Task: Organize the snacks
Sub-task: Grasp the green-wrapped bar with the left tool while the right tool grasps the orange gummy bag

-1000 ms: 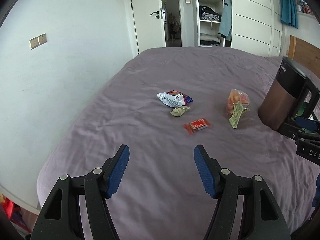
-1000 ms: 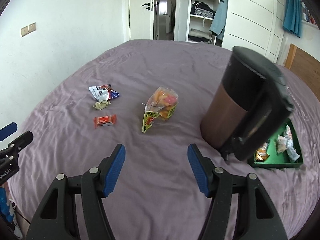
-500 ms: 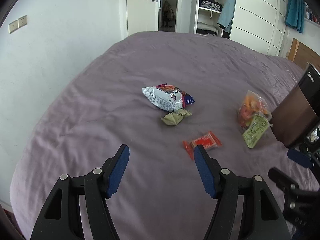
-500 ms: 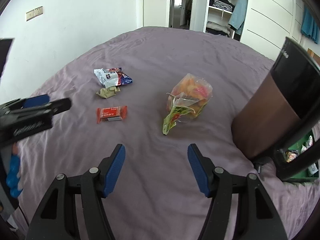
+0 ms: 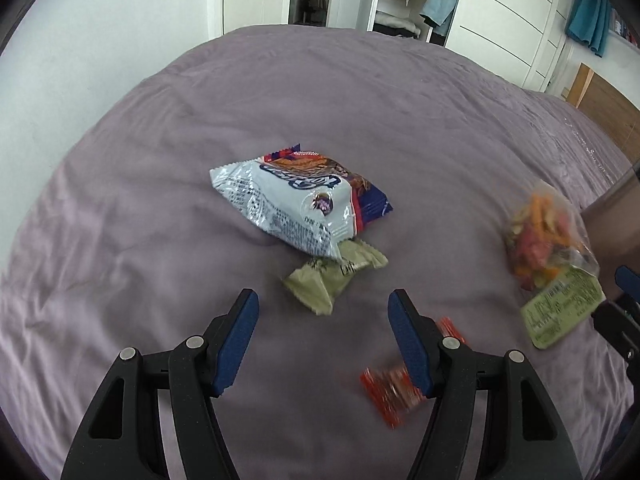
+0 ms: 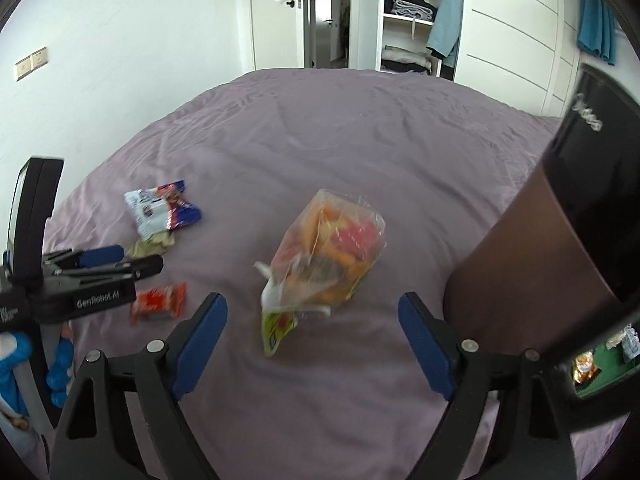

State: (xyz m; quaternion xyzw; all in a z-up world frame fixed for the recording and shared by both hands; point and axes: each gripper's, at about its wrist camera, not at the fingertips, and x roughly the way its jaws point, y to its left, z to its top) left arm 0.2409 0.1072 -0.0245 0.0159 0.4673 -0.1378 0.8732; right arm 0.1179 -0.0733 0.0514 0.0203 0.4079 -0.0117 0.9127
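Bed: a purple sheet (image 5: 160, 240) is spread over the bed, and all the snacks are laid on it.
Left claw: the left claw (image 5: 322, 316) is held released above the sheet, its blue pads (image 5: 236, 340) apart with nothing between them; it is pointed down towards the green packet.
Right claw: the right claw (image 6: 312, 332) is also released and empty; the clear bag is seen just ahead, between the lines of its two fingers, but it is not touched.
White and blue packet: the white and blue packet (image 5: 296, 204) is laid near the middle of the bed, with one edge over the green packet.
Green packet: the small green packet (image 5: 332, 276) is seen just beyond the left claw, touching the white and blue packet.
Red bar: the red bar (image 5: 390, 390) is partly hidden behind the right finger of the left claw; it is blurred.
Clear bag: the clear bag (image 6: 332, 256) with orange and pink pieces is laid between the red bar and the dark container, with its green label end towards the camera.
Dark container: a tall brown and black container (image 6: 540, 240) is standing on the bed at the right.
Green tray: a green tray (image 6: 600, 364) with some snacks inside is partly seen behind the container.
Background: an open wardrobe (image 6: 408, 12) with folded clothes and a white door (image 6: 276, 12) are seen behind the bed.
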